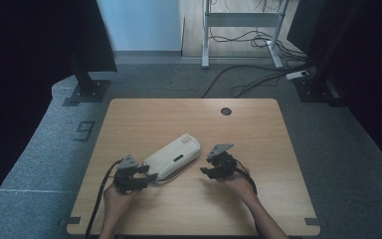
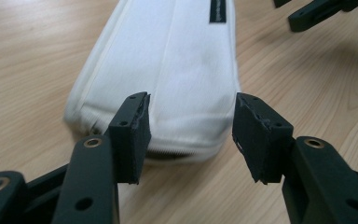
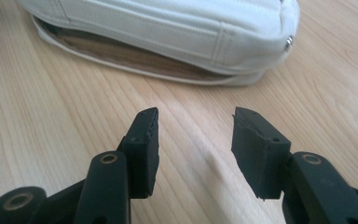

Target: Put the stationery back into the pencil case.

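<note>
Both pairs of black jaws stand parted with nothing pressed between their pads: the left gripper [image 1: 151, 176] has its fingertips at the near end of the white fabric zip pouch [image 1: 173, 157], close to it but not clamped on it, and the right gripper [image 1: 203, 171] has bare wood between its fingertips. Largest in the scene is the light wooden rectangular table [image 1: 258, 129], whose far half lies bare up to a small round dark cable hole [image 1: 226, 111] near the back edge, with open wood also to the left and right of the hands. On it, the pouch lies slantwise near the middle, its far end pointing up and to the right in the high view. In the right gripper view the pouch [image 3: 168, 32] has its zip partly open along the side facing that gripper, a tan gap showing beneath the flap. In the left gripper view the pouch [image 2: 177, 70] carries a small dark label [image 2: 218, 10] near its upper edge. Each hand comes in from the near edge, the left hand [image 1: 117, 194] low beside the pouch's near end, the right hand [image 1: 236, 181] just apart from its long side.
</note>
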The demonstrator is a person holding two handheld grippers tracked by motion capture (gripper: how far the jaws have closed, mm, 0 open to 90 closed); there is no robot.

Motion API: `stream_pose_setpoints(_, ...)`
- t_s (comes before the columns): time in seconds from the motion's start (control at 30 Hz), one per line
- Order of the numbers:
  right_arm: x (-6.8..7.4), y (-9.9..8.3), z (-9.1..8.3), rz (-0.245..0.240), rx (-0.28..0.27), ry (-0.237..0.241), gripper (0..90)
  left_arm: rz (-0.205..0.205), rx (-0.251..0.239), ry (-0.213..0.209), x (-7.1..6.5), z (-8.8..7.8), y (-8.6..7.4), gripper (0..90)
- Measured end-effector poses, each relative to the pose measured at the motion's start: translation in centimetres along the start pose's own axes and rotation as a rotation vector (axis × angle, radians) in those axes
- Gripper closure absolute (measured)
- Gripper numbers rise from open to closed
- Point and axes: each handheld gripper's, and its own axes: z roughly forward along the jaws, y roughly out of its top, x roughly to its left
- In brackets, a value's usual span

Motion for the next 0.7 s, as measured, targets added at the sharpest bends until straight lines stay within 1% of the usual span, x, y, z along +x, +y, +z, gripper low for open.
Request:
stream_pose_setpoints(0.1,-0.1,-0.5,-0.5,0.001,0.005,-0.001,49.3,-0.017,0.015,0.009,0.3,-0.2,-0.4,45.7)
stream_pose_setpoints(0.23,-0.3,-1.1,-1.1,0.009,-0.002,-0.008,48.8,-0.033,0.035,0.018,0.8,0.4,-0.7,44.9)
stream_pose_setpoints(0.37,-0.5,-1.8,-1.6,0.019,-0.006,-0.014,48.5,-0.049,0.003,0.015,1.2,0.9,-0.7,44.6)
stream_pose_setpoints(0.43,-0.7,-2.1,-1.8,0.023,-0.007,-0.017,48.0,-0.041,0.013,0.024,1.4,1.2,-0.3,44.6)
stream_pose_setpoints(0.53,-1.0,-2.7,-2.1,0.034,-0.005,-0.02,47.7,-0.009,0.027,0.049,1.1,2.1,0.6,44.6)
stream_pose_setpoints(0.63,-1.3,-3.2,-2.3,0.053,-0.007,-0.027,47.4,0.002,0.03,0.048,1.0,2.9,1.3,44.5)
stream_pose_setpoints(0.7,-1.4,-3.5,-2.5,0.058,-0.01,-0.028,47.0,0.006,0.025,0.046,0.9,3.1,1.7,43.0)
